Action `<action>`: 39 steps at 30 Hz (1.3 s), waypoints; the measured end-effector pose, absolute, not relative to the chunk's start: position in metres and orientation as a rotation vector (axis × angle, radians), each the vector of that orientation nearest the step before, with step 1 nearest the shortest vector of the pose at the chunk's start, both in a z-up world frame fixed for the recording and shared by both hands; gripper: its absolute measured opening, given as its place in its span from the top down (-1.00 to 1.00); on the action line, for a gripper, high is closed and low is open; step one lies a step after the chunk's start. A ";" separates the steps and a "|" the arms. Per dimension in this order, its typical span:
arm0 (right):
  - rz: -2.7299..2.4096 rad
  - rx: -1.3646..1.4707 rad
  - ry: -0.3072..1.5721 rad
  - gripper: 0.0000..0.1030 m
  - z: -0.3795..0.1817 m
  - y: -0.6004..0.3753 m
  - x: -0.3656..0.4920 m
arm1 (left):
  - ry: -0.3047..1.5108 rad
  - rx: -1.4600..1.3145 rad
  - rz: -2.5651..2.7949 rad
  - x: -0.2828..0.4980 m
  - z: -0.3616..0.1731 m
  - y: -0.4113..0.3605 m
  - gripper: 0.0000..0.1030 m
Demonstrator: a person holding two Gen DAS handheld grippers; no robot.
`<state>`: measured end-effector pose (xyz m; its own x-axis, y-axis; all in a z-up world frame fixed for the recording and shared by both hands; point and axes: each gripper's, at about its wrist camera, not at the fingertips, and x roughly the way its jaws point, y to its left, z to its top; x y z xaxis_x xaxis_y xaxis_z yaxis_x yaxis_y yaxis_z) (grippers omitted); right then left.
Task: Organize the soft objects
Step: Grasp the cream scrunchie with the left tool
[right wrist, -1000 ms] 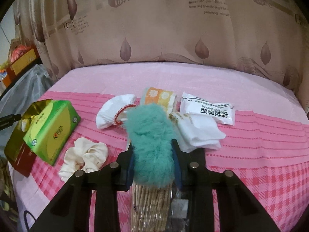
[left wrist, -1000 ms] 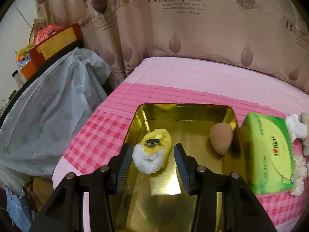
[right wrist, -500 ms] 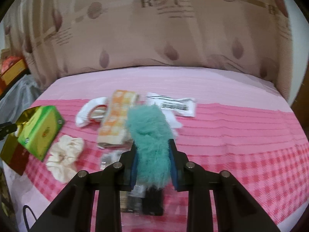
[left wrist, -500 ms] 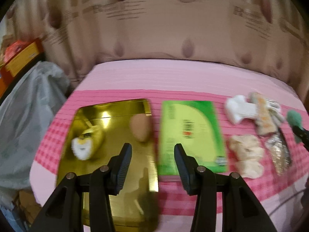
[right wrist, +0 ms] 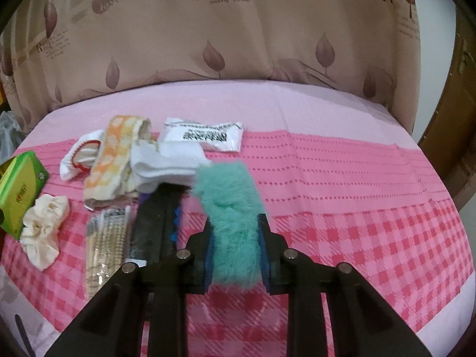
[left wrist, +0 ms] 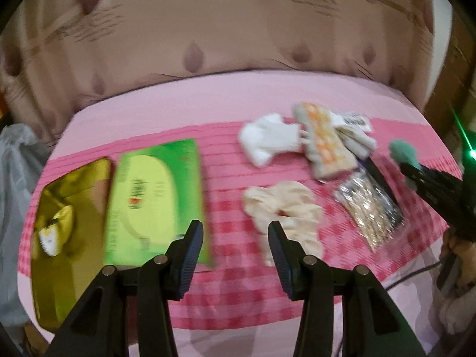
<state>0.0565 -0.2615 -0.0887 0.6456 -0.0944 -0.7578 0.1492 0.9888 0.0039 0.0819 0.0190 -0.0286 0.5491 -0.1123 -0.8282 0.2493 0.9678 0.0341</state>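
Gold tray (left wrist: 74, 178) only in left wrist view

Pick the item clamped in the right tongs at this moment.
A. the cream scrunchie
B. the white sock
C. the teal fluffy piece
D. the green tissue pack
C: the teal fluffy piece sits squeezed between the two fingers of the right tongs, while the left tongs stand open and empty.
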 end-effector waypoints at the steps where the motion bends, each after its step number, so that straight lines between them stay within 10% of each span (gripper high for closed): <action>1: -0.136 0.080 0.862 0.56 -0.090 -0.263 0.056 | 0.975 0.161 -0.233 0.082 -0.031 0.012 0.10; 23: -0.110 0.140 0.910 0.54 -0.110 -0.262 0.062 | 1.113 0.198 -0.327 0.119 -0.102 -0.049 0.10; 26: -0.112 0.137 0.910 0.54 -0.110 -0.262 0.061 | 1.108 0.165 -0.336 0.123 -0.101 -0.045 0.74; 39: -0.117 0.127 0.912 0.53 -0.110 -0.261 0.062 | 1.056 0.142 -0.361 0.108 -0.074 -0.033 0.76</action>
